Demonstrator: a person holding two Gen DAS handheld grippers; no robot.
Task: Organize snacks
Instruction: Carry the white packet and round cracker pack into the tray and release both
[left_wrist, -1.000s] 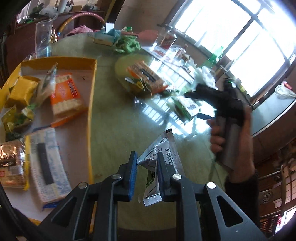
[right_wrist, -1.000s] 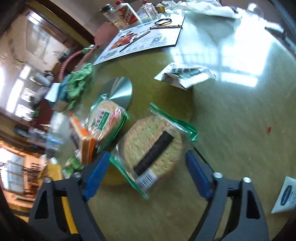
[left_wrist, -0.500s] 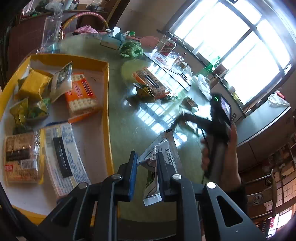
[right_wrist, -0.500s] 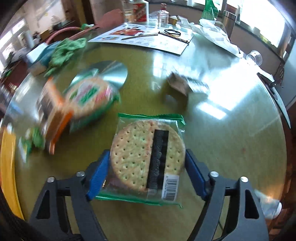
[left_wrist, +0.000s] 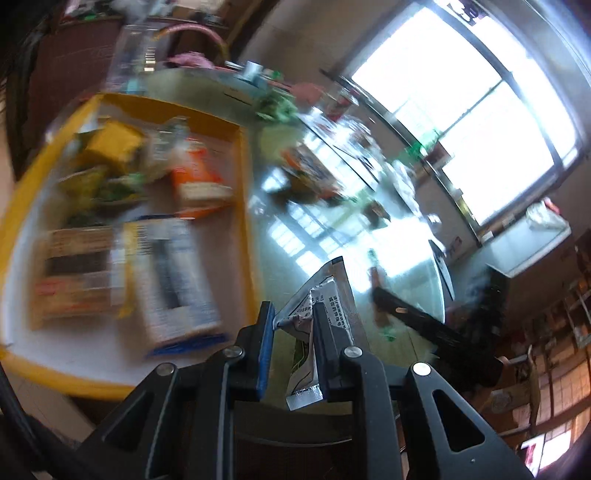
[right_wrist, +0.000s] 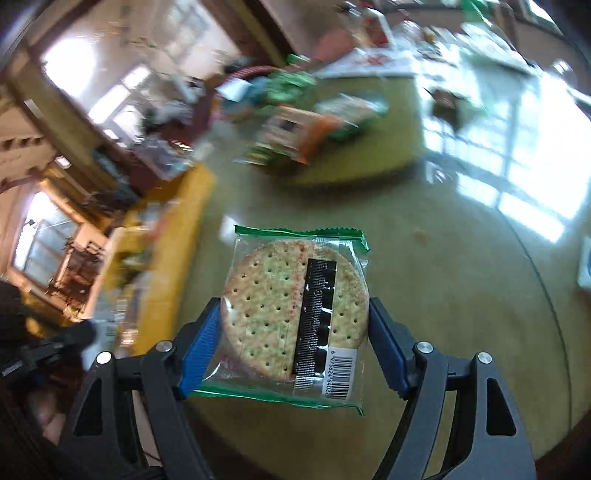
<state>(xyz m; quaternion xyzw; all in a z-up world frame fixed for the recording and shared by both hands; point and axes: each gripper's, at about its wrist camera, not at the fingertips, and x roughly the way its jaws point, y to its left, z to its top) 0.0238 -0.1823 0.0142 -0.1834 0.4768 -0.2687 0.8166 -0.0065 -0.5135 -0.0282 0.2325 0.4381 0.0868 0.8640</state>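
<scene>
With both tongs loaded, the left tongs (left_wrist: 291, 332) pinching a silver sachet (left_wrist: 317, 314) and the right tongs (right_wrist: 293, 343) clamping the round cracker pack (right_wrist: 295, 314), each should travel level to the yellow tray (left_wrist: 242, 177) at the frame's left before letting go.

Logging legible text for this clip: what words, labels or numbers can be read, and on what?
"6 975624 6402": barcode digits on the round cracker packet in the right claw; the end is cut off.
Small print on the silver sachet in the left claw: too small to read.
Packets in the yellow tray: blurred.

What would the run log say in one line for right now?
left claw: shut on silver snack packet | right claw: shut on round cracker pack | yellow tray: holds snacks
</scene>
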